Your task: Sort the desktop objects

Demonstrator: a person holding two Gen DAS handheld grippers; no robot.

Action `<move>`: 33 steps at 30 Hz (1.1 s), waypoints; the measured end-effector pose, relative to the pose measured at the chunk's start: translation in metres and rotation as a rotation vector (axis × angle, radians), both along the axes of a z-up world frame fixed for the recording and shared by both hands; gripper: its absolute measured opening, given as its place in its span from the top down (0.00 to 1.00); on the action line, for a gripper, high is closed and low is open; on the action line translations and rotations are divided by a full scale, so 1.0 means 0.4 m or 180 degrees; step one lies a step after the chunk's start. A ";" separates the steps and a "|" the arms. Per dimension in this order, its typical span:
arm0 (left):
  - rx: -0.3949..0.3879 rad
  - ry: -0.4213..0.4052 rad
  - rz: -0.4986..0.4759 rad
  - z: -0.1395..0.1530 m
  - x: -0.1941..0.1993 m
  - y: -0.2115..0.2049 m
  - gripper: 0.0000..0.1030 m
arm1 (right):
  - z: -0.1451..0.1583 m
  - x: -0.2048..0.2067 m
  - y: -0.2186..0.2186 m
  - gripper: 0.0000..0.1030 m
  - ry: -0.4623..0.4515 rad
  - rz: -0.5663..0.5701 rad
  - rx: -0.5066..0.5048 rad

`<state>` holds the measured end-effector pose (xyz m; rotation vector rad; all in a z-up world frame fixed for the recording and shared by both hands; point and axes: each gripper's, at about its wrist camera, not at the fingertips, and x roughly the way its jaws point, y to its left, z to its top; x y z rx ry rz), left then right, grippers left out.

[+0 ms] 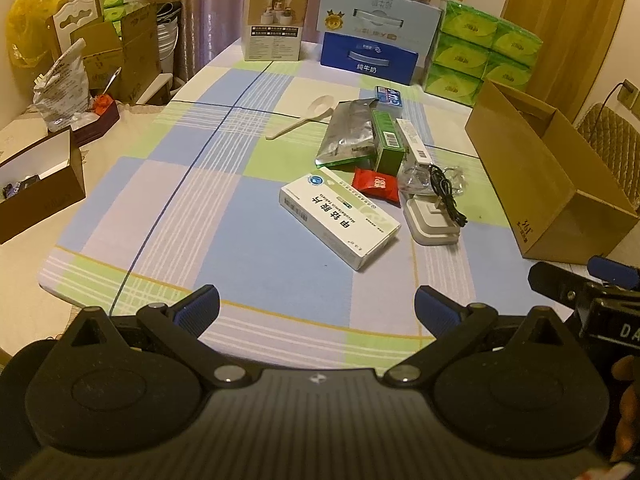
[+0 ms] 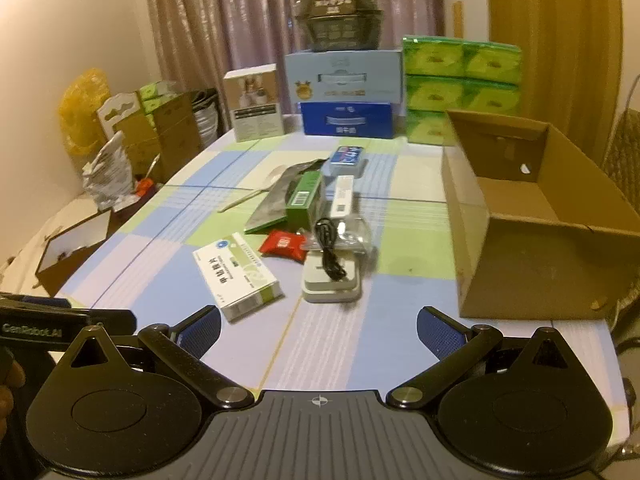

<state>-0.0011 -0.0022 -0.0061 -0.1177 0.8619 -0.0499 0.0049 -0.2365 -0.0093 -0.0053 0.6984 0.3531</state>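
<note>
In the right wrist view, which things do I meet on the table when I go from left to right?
White medicine box → red packet → white charger with black cable → open cardboard box.

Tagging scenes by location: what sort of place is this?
Likely a home dining room used for storage: checked tablecloth, curtains, stacked tissue packs and milk cartons.
</note>
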 end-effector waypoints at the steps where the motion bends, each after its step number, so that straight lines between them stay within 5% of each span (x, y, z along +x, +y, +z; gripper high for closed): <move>1: 0.0008 0.0003 0.0001 -0.001 0.002 0.002 0.01 | 0.001 0.003 0.001 0.02 -0.0008 -0.0004 -0.0010; 16: 0.0015 0.0025 0.0041 -0.013 0.081 0.030 0.01 | -0.012 0.112 0.028 0.04 -0.0050 0.0262 -0.0196; 26: -0.0006 0.0109 -0.0031 -0.045 0.166 0.032 0.01 | -0.086 0.235 0.060 0.43 0.0074 0.0362 -0.0352; 33: 0.0013 0.0181 -0.0075 -0.084 0.244 0.038 0.01 | -0.138 0.314 0.085 0.56 0.0077 0.0448 -0.0495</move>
